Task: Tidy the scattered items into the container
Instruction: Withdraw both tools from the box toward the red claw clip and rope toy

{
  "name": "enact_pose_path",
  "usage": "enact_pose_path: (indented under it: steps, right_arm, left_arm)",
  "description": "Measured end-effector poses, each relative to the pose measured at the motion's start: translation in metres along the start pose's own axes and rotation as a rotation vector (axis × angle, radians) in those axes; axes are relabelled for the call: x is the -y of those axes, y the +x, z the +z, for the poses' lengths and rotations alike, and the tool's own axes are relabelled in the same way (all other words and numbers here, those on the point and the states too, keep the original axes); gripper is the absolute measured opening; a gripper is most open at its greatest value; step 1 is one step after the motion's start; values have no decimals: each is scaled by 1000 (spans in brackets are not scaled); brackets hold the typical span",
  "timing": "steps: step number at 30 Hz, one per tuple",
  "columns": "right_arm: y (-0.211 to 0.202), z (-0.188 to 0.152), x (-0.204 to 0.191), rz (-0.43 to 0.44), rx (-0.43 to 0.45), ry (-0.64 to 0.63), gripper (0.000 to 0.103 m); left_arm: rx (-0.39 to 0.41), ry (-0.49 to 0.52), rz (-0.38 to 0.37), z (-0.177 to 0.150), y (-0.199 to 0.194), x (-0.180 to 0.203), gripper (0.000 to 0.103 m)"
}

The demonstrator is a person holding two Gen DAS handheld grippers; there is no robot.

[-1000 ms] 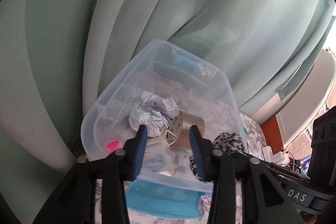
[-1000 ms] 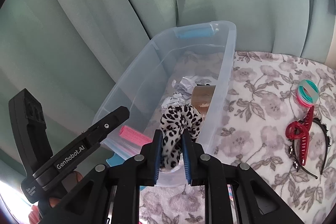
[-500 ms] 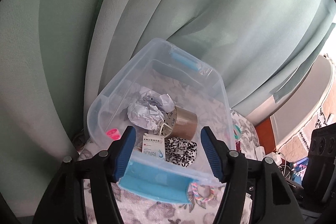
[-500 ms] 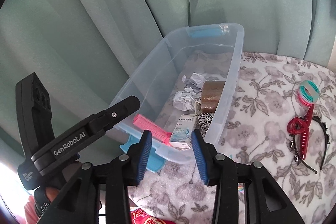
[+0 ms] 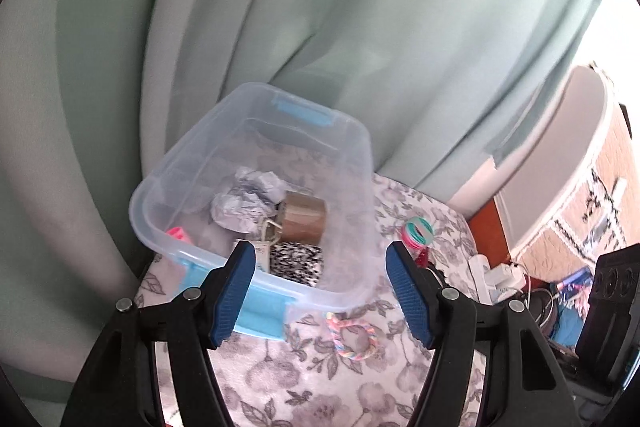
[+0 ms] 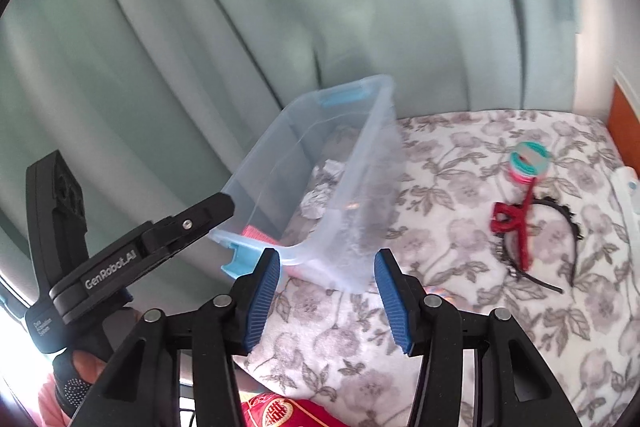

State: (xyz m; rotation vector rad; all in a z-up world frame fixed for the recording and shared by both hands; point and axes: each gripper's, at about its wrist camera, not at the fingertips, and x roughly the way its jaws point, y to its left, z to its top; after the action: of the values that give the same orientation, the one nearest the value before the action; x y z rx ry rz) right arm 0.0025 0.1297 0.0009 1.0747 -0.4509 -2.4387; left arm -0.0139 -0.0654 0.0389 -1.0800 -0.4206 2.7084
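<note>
My left gripper [image 5: 320, 291] and right gripper [image 6: 326, 297] are both opening, nothing between them. The clear bin [image 5: 356, 163] sits on the floral blanket [image 6: 460, 227] (green curtain [image 5: 360, 7] behind).

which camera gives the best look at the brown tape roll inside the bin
The left wrist view: the tape roll lies in plain sight in the clear bin, beside crumpled paper. In the right wrist view the bin's frosted wall hides it.
</note>
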Motion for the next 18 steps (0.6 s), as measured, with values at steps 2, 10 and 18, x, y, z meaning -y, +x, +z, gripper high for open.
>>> enact_pose_path:
  steps: [2,10,18]
  right_arm:
    - [-16,0,18,-13,35,40,54]
    - [-67,-8,100,-93,133,218,58]
    - [-73,-26,158,-121,117,350,58]
  left_arm:
    - [-8,44,-6,-3,1,19,69]
    - [-95,193,-47,-28,26,90,69]
    - [-250,296,-1,-73,78,122,69]
